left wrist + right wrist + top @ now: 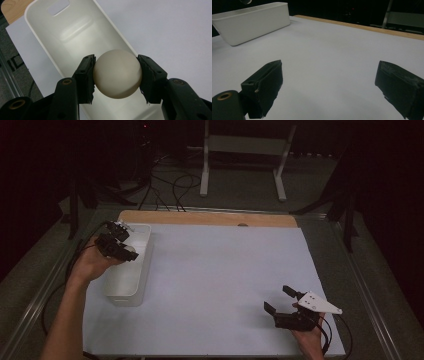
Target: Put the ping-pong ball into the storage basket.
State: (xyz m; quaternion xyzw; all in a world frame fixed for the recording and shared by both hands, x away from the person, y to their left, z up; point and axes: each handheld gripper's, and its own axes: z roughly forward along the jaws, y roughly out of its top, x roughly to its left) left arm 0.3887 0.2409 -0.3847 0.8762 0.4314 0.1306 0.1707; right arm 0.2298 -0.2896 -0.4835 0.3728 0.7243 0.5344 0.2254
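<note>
While pinching the smooth, light-looking ball (117, 73) across its widest part between left gripper (116, 75) pads, risks slipping; right gripper (329, 85) spread, nothing between.

White stand (243, 150) — floor cables (172, 187)

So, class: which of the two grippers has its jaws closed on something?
The left gripper, over the white bin: its jaws clamp a cream ball. The right gripper has jaws spread with nothing between them.
</note>
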